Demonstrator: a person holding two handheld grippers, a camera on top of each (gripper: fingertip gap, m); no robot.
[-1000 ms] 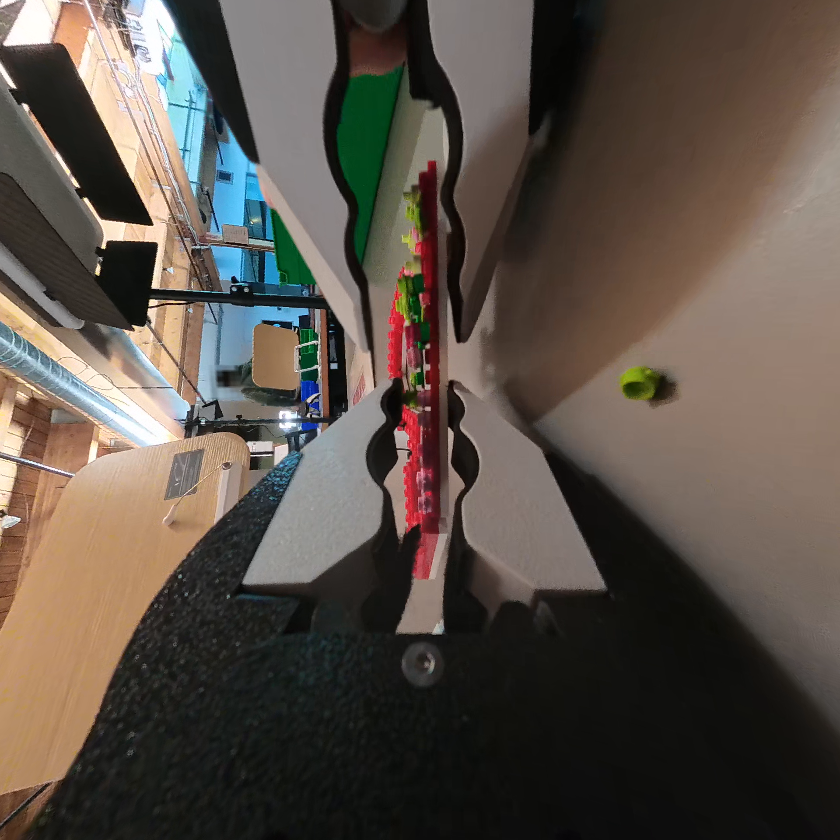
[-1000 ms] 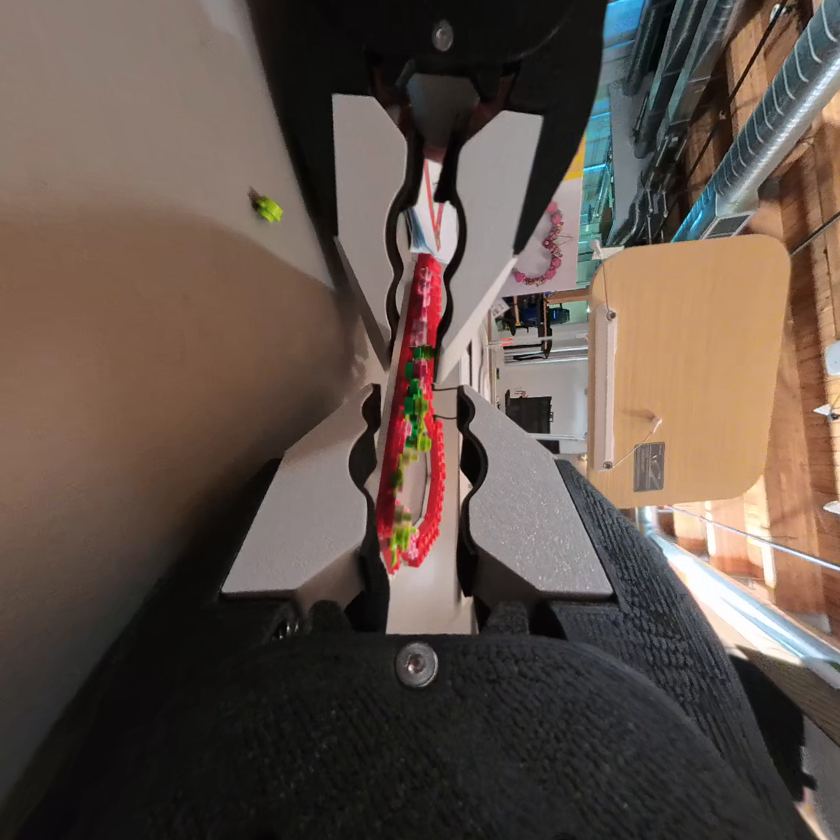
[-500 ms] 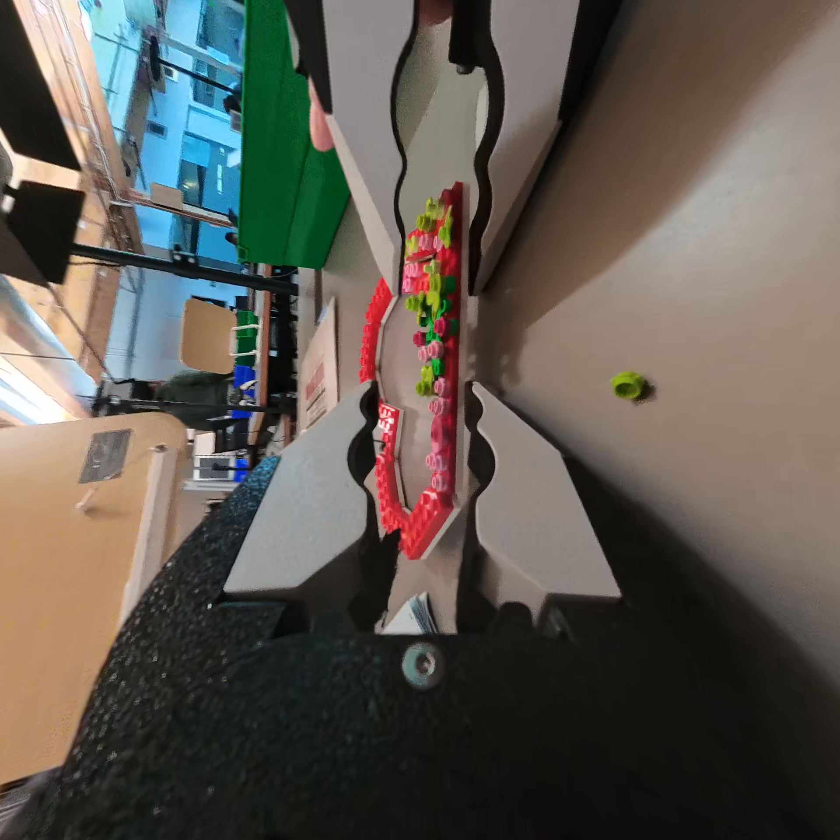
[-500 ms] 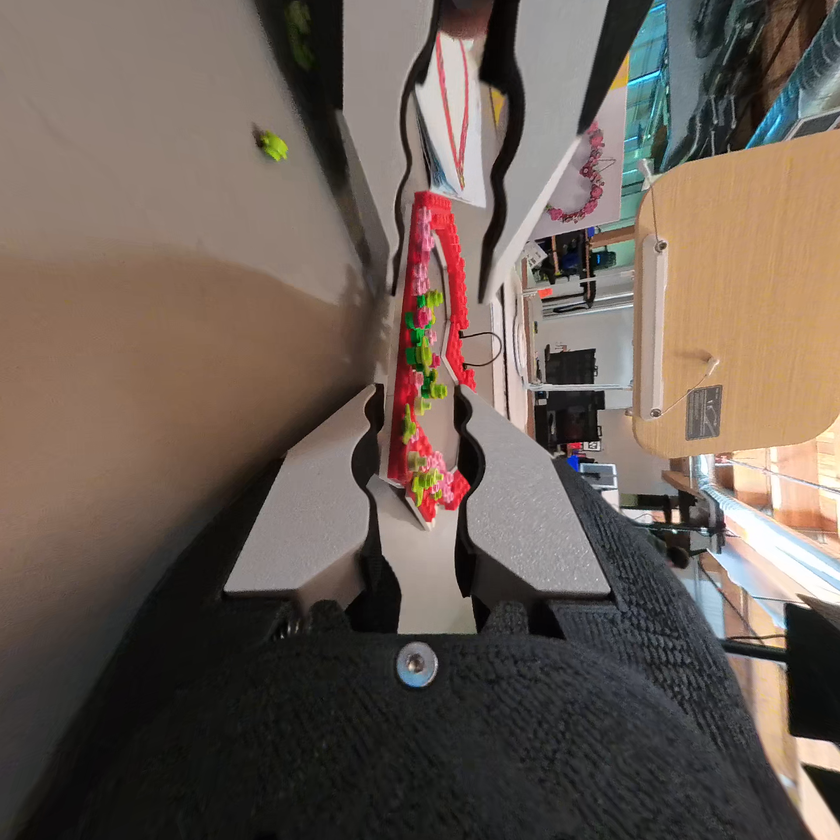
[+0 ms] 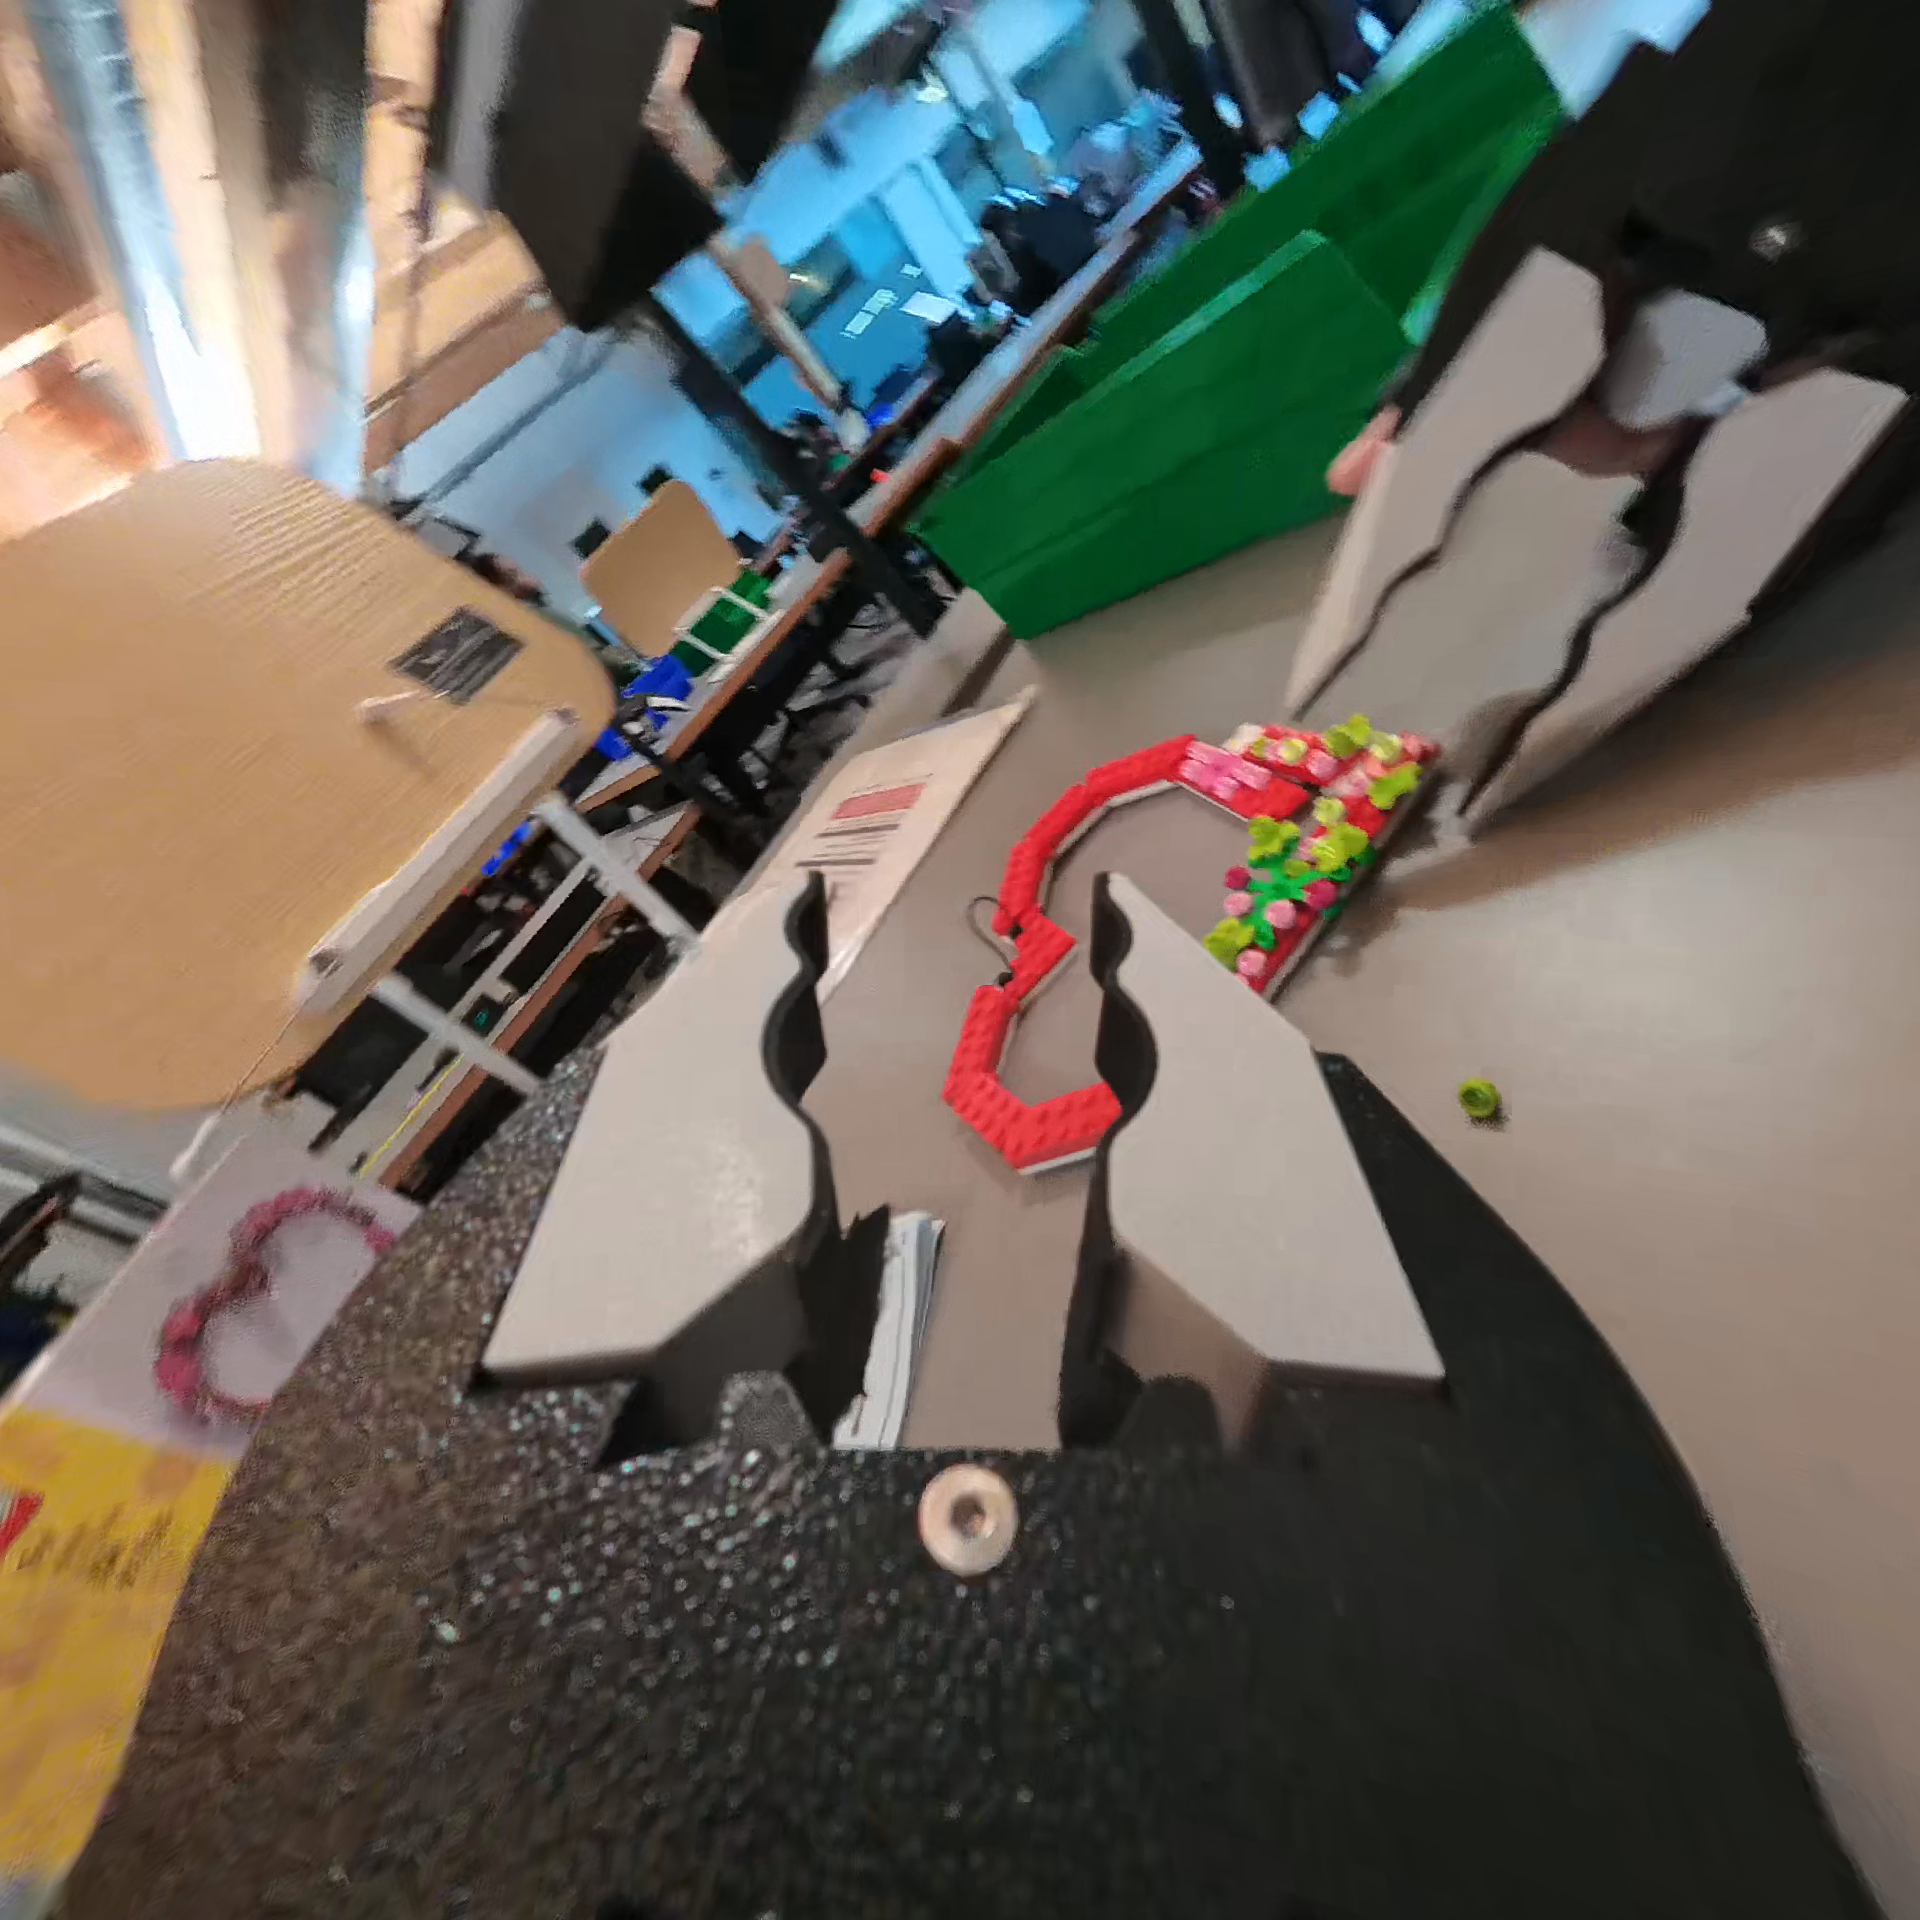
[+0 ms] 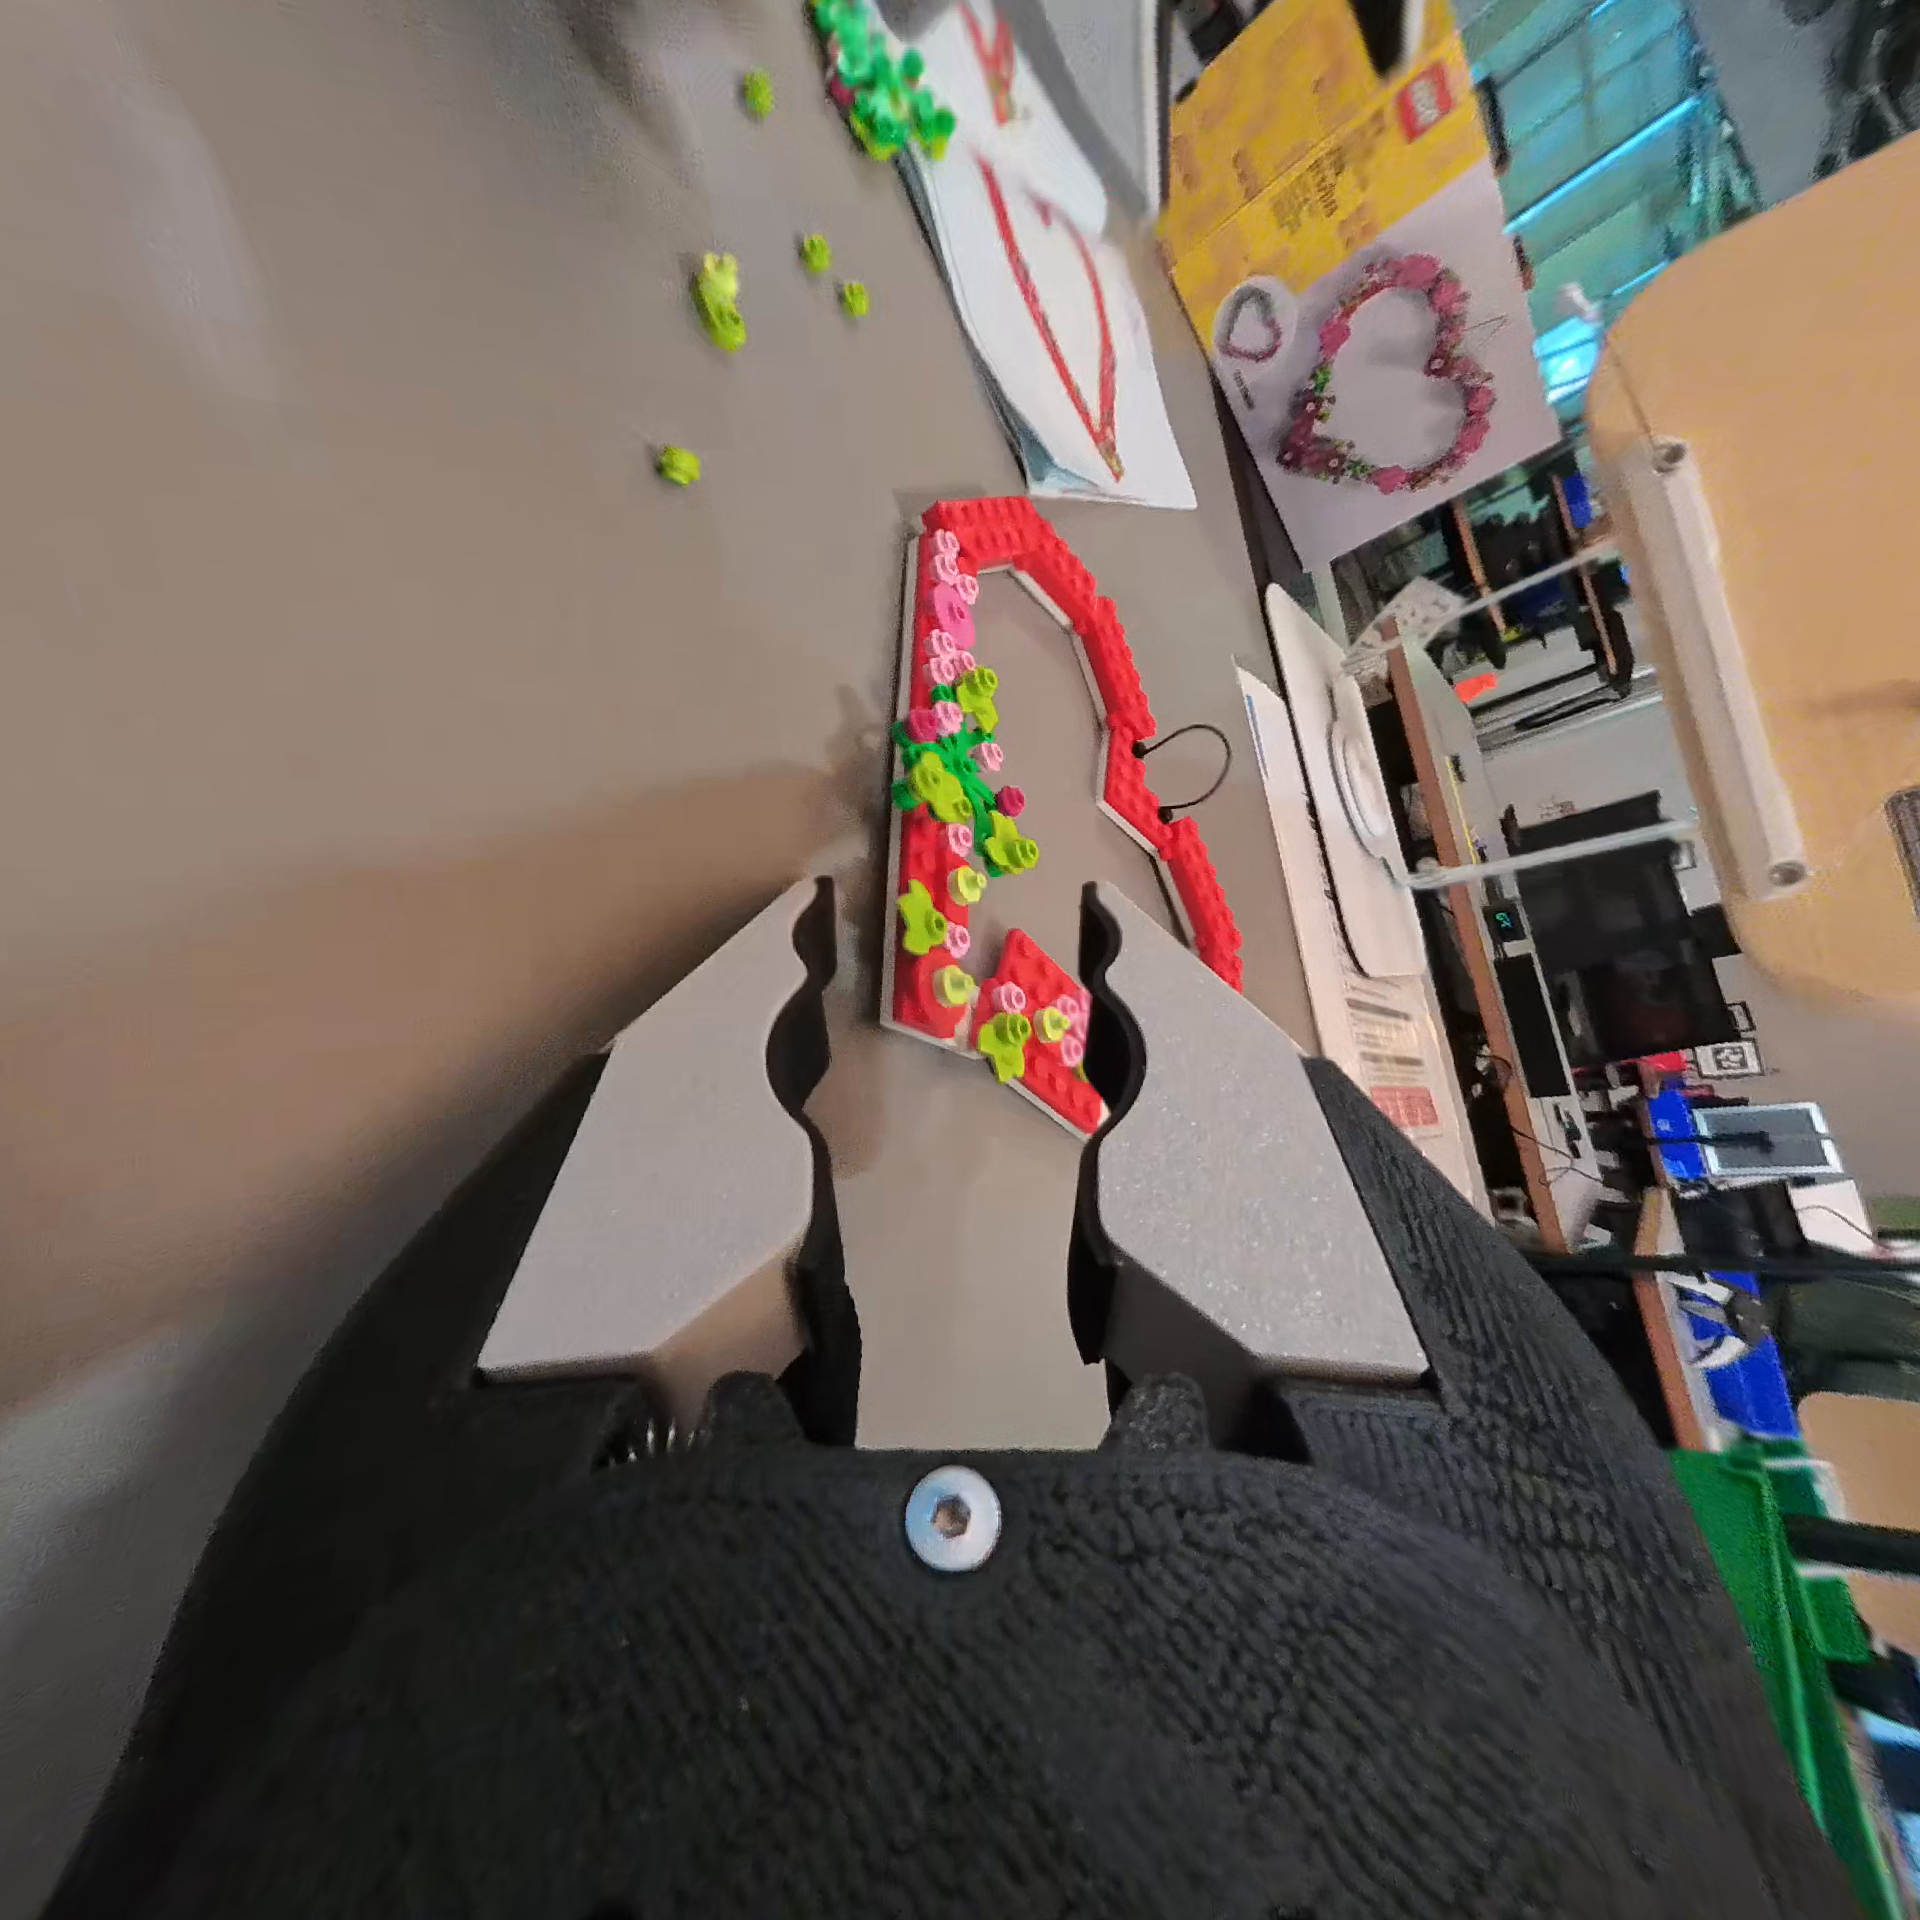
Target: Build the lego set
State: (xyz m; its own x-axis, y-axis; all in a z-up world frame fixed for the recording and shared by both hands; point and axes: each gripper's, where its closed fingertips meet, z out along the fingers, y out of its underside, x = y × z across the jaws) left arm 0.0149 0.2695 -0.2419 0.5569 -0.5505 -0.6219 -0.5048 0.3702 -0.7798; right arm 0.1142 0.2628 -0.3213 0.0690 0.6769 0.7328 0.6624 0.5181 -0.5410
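The heart-shaped red brick frame with a grey underside [image 6: 1049,790] is lying flat on the grey bench [image 6: 416,727], one side of it carrying pink flower studs and lime and green leaf pieces, the other side bare red with a thin black cord loop [image 6: 1195,769] sticking out from its notch. The left gripper [image 5: 956,904] is hovering over the bare end of the frame with its grey fingers [image 5: 686,1143] spread wide and nothing between them. The right gripper [image 6: 956,904] is hanging over the decorated end, jaws likewise parted and empty (the frame's lobe is showing through the gap, untouched by either finger). In the left wrist view the right gripper [image 5: 1455,810] is also showing farther off, its tips just beside the flowered edge. Several loose lime-green studs [image 6: 717,301] are lying on the bench well apart from the frame, one small lime stud [image 5: 1478,1097] nearer to it. An open instruction booklet [image 6: 1049,343] and a yellow-and-white set box [image 6: 1351,260] are sitting beyond the frame.
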